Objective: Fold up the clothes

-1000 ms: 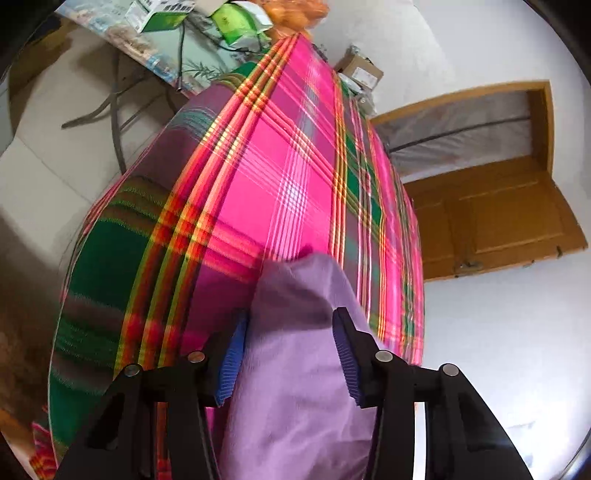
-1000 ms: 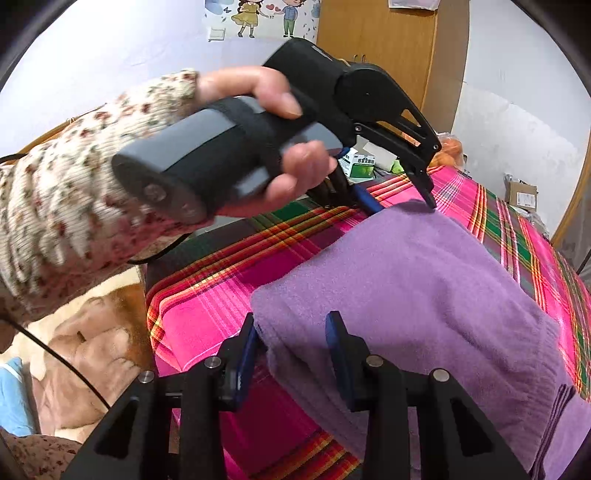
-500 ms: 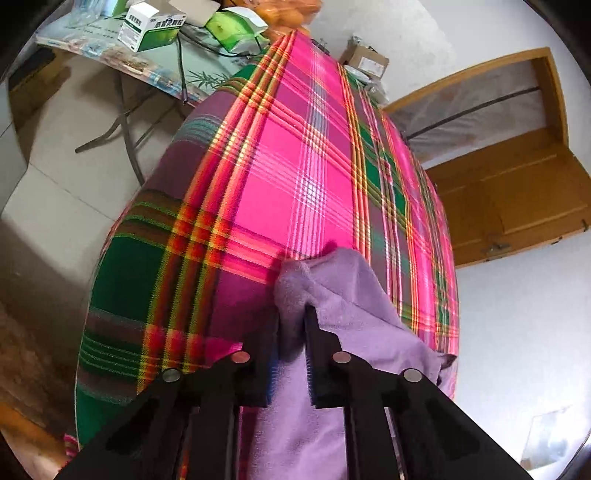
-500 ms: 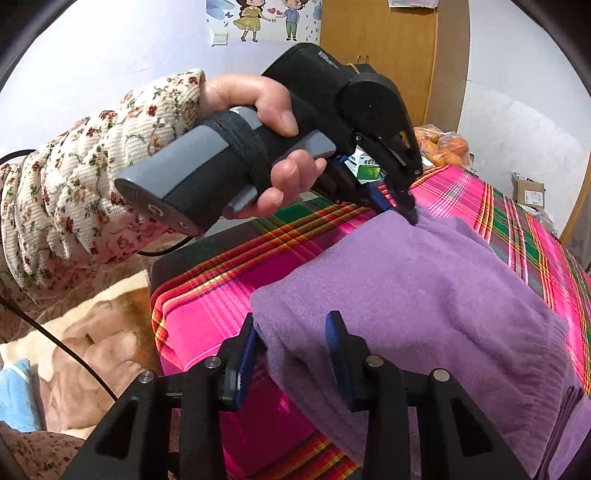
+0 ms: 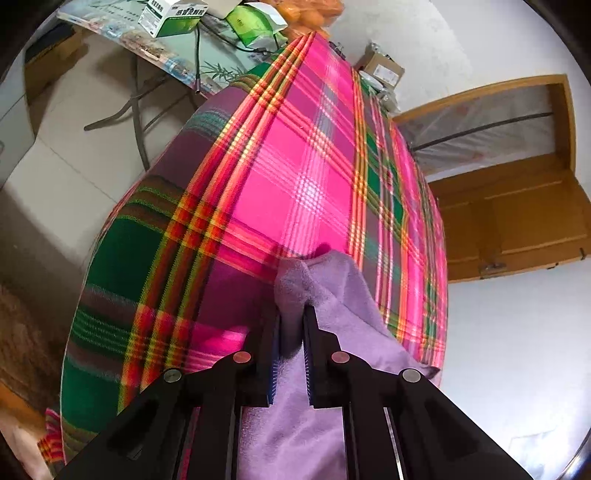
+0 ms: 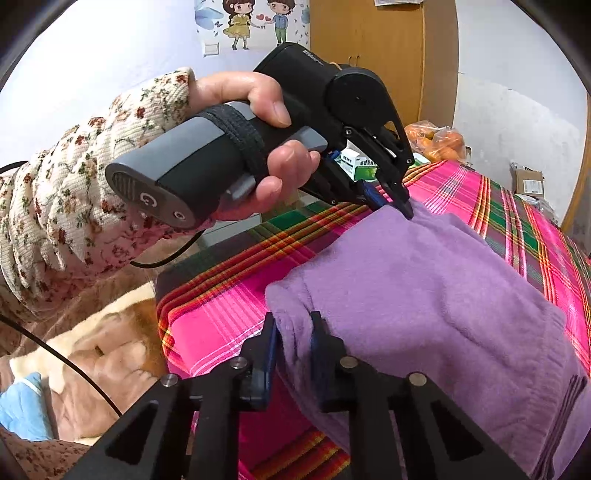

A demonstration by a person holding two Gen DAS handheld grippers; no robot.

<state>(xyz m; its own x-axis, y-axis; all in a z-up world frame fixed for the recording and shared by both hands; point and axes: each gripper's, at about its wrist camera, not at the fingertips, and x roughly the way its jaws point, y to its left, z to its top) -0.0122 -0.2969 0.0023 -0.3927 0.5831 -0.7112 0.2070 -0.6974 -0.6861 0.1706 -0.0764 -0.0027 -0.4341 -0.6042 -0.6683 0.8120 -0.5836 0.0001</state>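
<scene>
Garment (image 6: 424, 295), purple fleece, lying on plaid cover (image 5: 295, 177) near its front edge, part folded already by the look of the doubled edges.

Going L to R:

L gripper (image 5: 290, 328) clamping far-L corner of garment, fabric bunching up betw fingers (image 5: 314, 350). Also showing in R view (image 6: 388, 201), held in a hand (image 6: 273, 155) w/ floral sleeve (image 6: 74, 192), pointing down onto same corner. Pinching at the very corner prob so the edge lifts clean w/out dragging the layer under it.

R gripper (image 6: 293, 332) sitting at near-L corner, jaws closing w/ cloth betw them, pads pressing into the thick folded edge. Taking the matching corner prob to keep that side taut & square.

Both grips on one side of garment, well apart, so judging next as lifting that side & carrying it over toward the other. Risk: thick fleece slipping, or lower layer coming up w/ it.

Boxes (image 5: 173, 16) & fruit bag (image 6: 436, 142) sitting beyond the cover, out of the way.
</scene>
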